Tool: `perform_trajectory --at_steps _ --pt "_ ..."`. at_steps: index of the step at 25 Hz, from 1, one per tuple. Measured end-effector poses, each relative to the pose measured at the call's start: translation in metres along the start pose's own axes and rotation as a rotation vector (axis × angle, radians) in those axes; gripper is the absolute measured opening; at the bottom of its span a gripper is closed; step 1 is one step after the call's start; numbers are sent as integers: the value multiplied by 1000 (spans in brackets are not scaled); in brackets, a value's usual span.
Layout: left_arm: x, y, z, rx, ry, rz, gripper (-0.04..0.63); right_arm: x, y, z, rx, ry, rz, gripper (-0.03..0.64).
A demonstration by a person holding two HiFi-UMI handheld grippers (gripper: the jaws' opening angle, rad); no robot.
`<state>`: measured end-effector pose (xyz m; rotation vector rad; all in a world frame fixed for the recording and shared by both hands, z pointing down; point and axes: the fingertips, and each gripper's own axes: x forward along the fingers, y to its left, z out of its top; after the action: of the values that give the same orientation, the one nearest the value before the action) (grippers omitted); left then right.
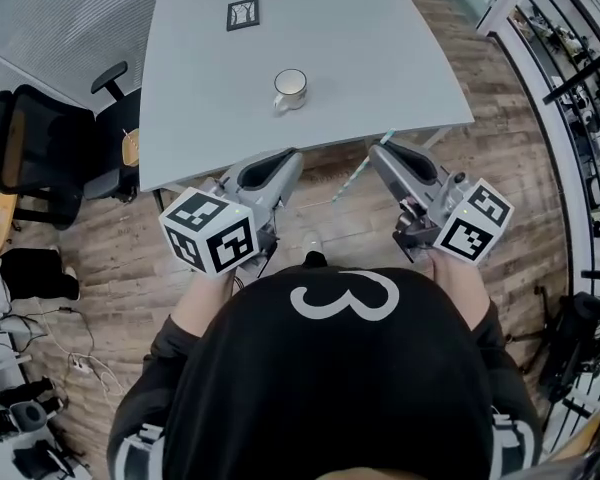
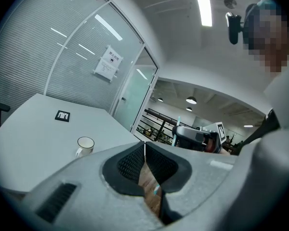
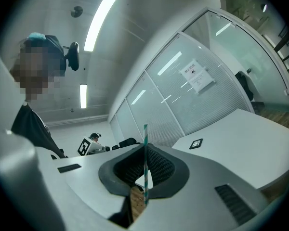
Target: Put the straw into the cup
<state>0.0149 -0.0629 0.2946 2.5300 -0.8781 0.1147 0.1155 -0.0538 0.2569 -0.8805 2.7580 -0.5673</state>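
Observation:
A white cup [image 1: 290,88] stands on the grey table [image 1: 380,58], a little in from its near edge; in the left gripper view the cup [image 2: 85,146] is ahead to the left. My right gripper [image 1: 382,151] hovers off the table's near edge, shut on a teal-and-white striped straw [image 1: 360,168] that slants down over the floor. In the right gripper view the straw [image 3: 145,162] stands upright between the closed jaws of the right gripper [image 3: 145,150]. The left gripper [image 1: 285,160] is held beside it, jaws shut with nothing in them [image 2: 145,148].
A black-and-white marker tag [image 1: 243,13] lies at the table's far side. Black office chairs [image 1: 40,153] stand left of the table. A railing [image 1: 570,88] runs along the right. Wooden floor [image 1: 110,238] lies below both grippers.

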Motion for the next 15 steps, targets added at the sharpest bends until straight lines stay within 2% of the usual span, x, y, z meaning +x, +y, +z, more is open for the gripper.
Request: perform_trajectory --at_steps 6,15 --pt "14 57 25 -19 -9 4 23 53 -34 13 1 13 -8 24" --pt "20 77 19 -28 -4 3 23 65 -50 8 -10 18 -33 25"
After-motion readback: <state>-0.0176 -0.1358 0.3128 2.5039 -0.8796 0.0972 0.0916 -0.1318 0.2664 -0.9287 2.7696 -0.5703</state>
